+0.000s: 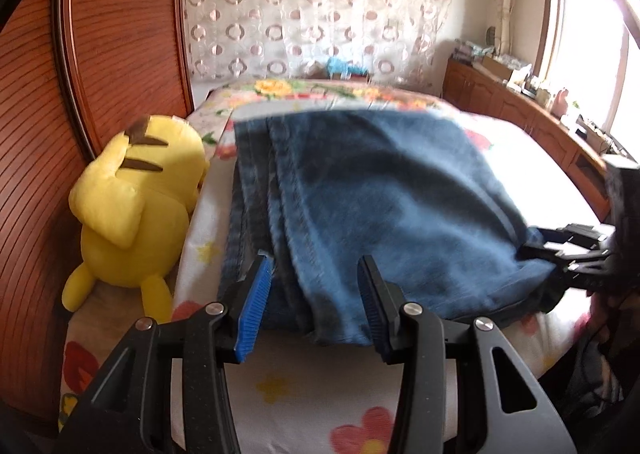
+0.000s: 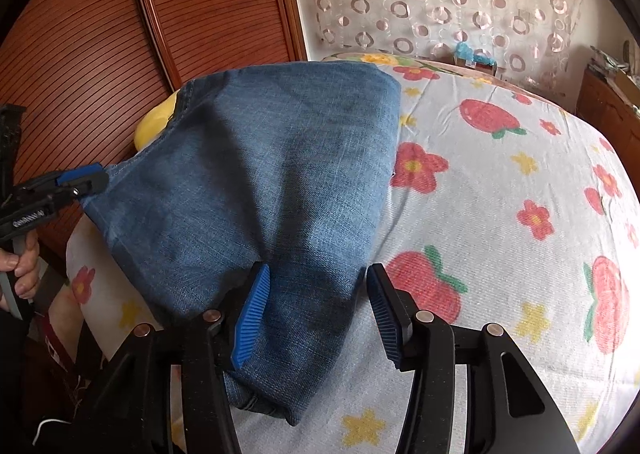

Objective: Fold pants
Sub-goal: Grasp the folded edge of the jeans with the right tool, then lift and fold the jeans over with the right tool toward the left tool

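While both grippers straddle the pants (image 2: 256, 174) | left fingers (image 1: 256, 294) apart | right fingers (image 2: 256, 298) apart, pads off denim

A home bedroom: bed (image 2: 500, 190) under a flower-and-fruit printed sheet, ribbed wooden headboard (image 1: 120, 34) behind, yellow plush toy (image 1: 136, 206) against it, sheer ring-patterned curtain (image 1: 312, 2), low wooden cabinets (image 1: 520, 110) cluttered beneath a bright window (image 1: 580, 46).

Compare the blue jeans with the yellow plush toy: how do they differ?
The jeans are blue denim, folded on the floral sheet; the plush toy is yellow, stuffed, lying against the wooden panel. The jeans spread wider than the plush toy. Both are soft.
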Demonstrator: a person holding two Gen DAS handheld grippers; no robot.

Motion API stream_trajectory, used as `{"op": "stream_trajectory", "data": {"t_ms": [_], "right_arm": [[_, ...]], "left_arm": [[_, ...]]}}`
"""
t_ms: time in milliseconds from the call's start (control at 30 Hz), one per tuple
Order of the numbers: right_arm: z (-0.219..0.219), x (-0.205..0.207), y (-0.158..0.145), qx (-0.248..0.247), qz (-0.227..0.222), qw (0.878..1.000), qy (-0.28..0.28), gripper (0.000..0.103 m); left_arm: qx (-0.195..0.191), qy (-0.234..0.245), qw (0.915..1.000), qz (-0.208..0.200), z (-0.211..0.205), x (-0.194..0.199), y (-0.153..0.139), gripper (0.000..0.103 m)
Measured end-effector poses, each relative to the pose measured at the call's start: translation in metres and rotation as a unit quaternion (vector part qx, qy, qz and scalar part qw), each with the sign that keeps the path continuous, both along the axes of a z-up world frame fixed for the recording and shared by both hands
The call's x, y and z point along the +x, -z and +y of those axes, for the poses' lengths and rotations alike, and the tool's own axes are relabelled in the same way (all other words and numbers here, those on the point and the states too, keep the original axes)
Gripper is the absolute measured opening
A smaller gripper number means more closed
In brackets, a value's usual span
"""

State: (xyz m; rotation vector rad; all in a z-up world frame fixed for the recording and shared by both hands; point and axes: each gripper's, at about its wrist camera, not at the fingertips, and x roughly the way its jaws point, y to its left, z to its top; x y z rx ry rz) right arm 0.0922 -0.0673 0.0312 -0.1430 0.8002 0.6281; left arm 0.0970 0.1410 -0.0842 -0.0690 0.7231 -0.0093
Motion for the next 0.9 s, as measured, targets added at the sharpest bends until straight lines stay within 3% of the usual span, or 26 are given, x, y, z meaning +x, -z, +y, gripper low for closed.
{"op": "stream_trajectory", "data": {"t_ms": [133, 233, 300, 433, 533, 700, 900], "right_arm": [[-0.002, 0.0, 0.0, 0.013, 0.006, 1.0, -0.005, 0.052], [-0.001, 0.001, 0.001, 0.018, 0.011, 1.0, -0.008, 0.052], [0.0, 0.001, 0.002, 0.024, 0.013, 1.0, -0.007, 0.052], [0.002, 0.002, 0.002, 0.029, 0.015, 0.999, -0.007, 0.052], [0.001, 0.003, 0.002, 0.036, 0.019, 0.999, -0.013, 0.044], [-0.001, 0.007, -0.001, 0.064, 0.031, 0.997, -0.026, 0.014], [-0.007, -0.001, -0.029, 0.114, 0.015, 0.992, -0.042, 0.008]], "left_arm": [[0.002, 0.012, 0.9995, -0.029, -0.015, -0.004, -0.02, 0.047], [0.001, 0.02, 0.9994, -0.03, -0.027, 0.0, -0.024, 0.057], [-0.003, 0.037, 0.9989, -0.028, -0.038, 0.003, -0.021, 0.067], [-0.001, 0.058, 0.9983, 0.001, -0.055, 0.015, 0.002, 0.069], [0.0, 0.062, 0.9979, 0.019, -0.062, 0.019, 0.017, 0.069], [0.016, 0.063, 0.9974, 0.029, -0.068, 0.018, 0.036, 0.069], [0.018, 0.063, 0.9976, 0.024, -0.068, 0.013, 0.037, 0.069]]}}
